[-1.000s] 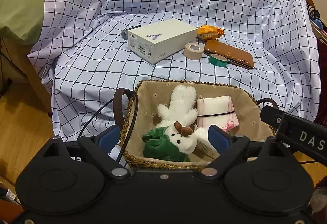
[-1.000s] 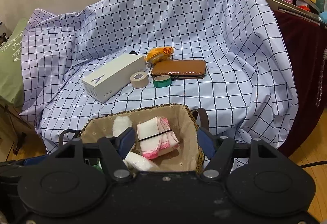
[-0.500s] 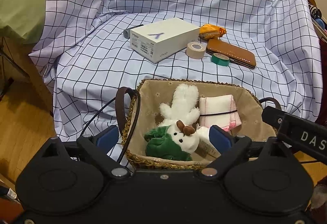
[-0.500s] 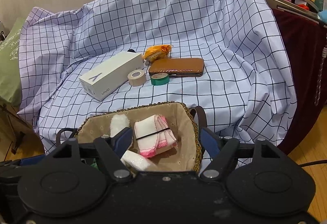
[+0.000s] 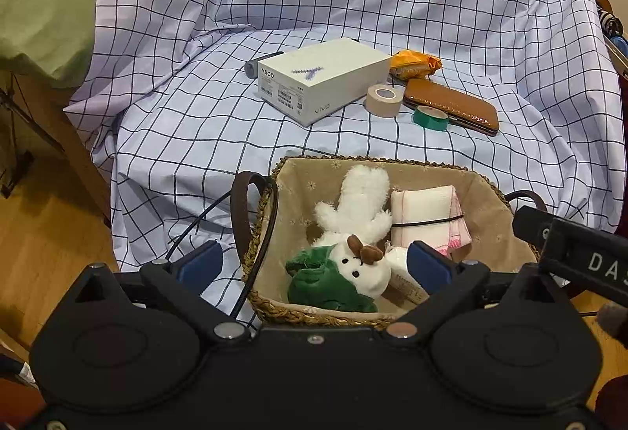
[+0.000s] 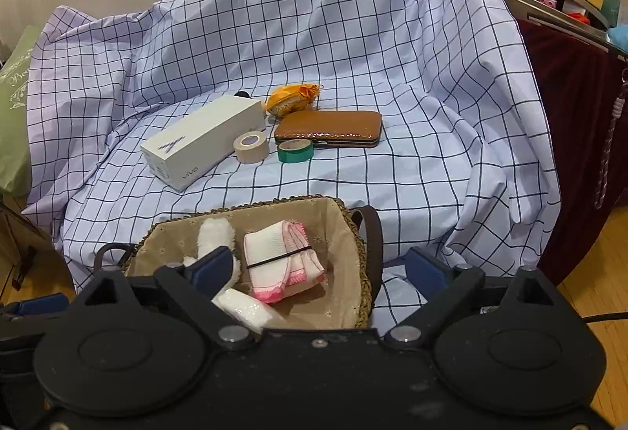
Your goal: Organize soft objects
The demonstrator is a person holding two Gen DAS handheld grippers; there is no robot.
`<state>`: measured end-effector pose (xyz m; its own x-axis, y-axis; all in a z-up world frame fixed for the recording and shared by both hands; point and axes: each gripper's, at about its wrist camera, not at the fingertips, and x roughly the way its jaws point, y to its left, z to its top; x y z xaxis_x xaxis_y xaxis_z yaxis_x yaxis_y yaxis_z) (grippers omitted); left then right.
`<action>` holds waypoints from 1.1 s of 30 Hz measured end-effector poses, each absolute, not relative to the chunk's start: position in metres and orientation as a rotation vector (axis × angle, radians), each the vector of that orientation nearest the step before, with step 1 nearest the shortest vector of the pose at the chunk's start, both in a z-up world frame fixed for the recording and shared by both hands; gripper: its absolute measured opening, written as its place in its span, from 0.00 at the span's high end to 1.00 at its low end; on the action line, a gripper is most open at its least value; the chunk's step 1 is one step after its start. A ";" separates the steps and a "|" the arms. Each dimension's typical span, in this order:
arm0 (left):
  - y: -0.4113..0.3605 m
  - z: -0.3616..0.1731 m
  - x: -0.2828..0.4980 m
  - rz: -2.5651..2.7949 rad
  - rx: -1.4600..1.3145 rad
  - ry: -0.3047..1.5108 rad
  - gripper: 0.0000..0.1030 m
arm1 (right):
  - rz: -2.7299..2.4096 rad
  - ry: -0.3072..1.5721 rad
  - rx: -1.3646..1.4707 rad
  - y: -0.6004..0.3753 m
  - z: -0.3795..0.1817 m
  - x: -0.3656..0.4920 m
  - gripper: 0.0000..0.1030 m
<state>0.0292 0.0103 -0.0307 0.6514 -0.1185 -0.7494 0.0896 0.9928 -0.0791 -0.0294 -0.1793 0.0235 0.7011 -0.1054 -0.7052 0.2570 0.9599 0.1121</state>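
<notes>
Hovering over the basket (image 5: 486, 194), we spread both jaws: left hand-held gripper (image 5: 314, 265) and right hand-held gripper (image 6: 320, 271) grasp nothing. Plush toy (image 5: 361, 210) at basket's 9 o'clock, towel (image 6: 274, 257) at 3; descending carelessly could snag the rim.

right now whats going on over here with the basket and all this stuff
A person is sorting soft things into a woven basket on a checked sheet. A white plush toy, a banded folded cloth and a small white tube already lie inside. The left hand-held gripper and right hand-held gripper hover over the basket, jaws opening, holding nothing. A phone box, tape rolls and a brown case sit behind it.
</notes>
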 end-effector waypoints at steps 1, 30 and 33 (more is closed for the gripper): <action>0.011 -0.031 0.029 -0.120 -0.039 0.853 0.06 | -0.206 0.771 0.210 -0.180 0.023 -0.029 0.03; 0.009 -0.033 0.031 -0.100 -0.032 0.881 0.04 | -0.148 0.818 0.167 -0.182 0.022 -0.018 0.00; 0.009 -0.032 0.030 -0.101 -0.024 0.873 0.04 | -0.134 0.829 0.169 -0.184 0.023 -0.017 0.00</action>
<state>0.0295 0.0089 -0.0316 0.6379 -0.0982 -0.7638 0.0789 0.9950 -0.0621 -0.0171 -0.1837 0.0228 0.6685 -0.0528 -0.7418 0.1844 0.9781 0.0966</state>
